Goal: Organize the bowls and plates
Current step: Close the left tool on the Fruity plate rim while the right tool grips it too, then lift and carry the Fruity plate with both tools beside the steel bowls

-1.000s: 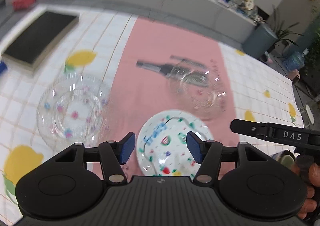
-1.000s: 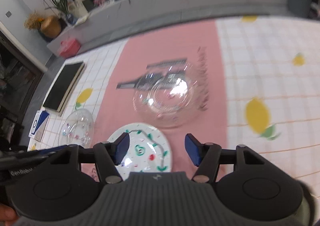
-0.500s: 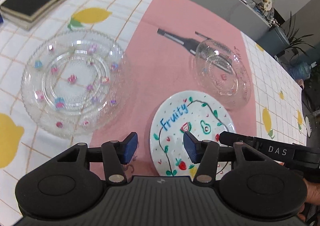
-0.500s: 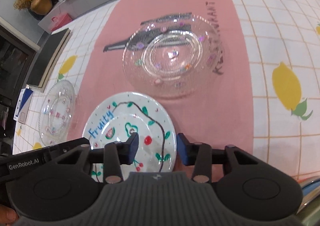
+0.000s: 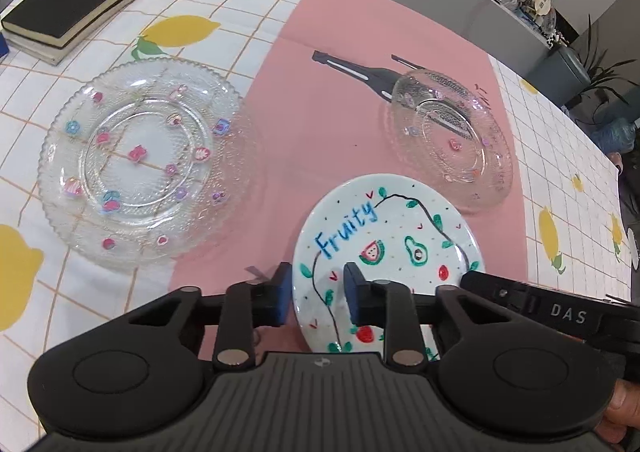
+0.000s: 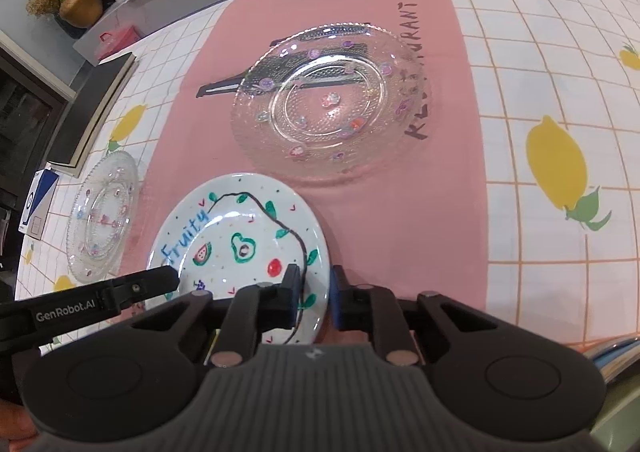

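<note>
Both grippers had come to the same white painted plate (image 5: 386, 248), one on each side of its near rim, so the step in hand looked like a two-handed pickup. In the left wrist view the left gripper (image 5: 317, 292) straddled the plate's left edge low in the frame, its jaws narrow and closing with the rim between them — whether the pads were already pressing could not be told. In the right wrist view the right gripper (image 6: 315, 294) did the same at the plate's right edge, jaws nearly together and closing over the rim.

The next move probably called for both grips to seat firmly before an even lift, so the plate stayed level; a stack onto one of the glass dishes seemed likely.

The plate was glossy white, lettered "Fruity" in blue, with a watermelon, avocado, cherries and a leafy vine. It lay on the pink placemat (image 5: 320, 124), low centre in both views, between the large glass plate (image 5: 136, 160) at left and the smaller glass dish (image 5: 452, 140) at upper right.
</note>
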### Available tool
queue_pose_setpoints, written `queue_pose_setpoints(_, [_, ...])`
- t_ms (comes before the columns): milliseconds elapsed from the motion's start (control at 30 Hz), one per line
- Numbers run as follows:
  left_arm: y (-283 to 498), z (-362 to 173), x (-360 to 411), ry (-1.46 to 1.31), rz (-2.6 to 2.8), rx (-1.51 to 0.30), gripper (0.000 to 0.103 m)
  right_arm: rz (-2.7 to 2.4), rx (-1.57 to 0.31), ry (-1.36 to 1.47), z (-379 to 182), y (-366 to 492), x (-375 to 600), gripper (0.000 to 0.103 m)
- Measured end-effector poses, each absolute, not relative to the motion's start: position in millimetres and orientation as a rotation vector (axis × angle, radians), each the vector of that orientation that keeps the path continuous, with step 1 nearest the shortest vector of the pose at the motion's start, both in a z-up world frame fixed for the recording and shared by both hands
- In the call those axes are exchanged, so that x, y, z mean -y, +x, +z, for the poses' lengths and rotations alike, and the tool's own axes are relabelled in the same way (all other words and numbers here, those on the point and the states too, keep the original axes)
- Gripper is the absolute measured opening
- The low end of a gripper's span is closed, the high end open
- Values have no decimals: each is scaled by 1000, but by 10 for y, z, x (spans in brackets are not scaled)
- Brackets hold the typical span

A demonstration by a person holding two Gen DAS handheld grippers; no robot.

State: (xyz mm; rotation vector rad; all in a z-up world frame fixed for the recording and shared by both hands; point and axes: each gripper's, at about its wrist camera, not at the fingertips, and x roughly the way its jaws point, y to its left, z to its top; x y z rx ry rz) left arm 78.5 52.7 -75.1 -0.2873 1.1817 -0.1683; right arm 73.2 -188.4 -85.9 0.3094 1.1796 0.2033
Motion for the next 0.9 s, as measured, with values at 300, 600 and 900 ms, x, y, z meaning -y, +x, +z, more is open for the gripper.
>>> queue_pose_setpoints(300, [658, -708, -472, -262, -213, -1209, 26, 205, -1142, 323, -692, 627, 1972, 12])
queue_pose_setpoints(600, [385, -602, -439, -210, -250, -1208, 26, 255, -1123, 281, -588, 344, 1974, 12])
queue_pose_setpoints(900, [68, -587, -497, -245, -260, -1212, 27, 300, -1124, 205, -522, 229, 1875, 12])
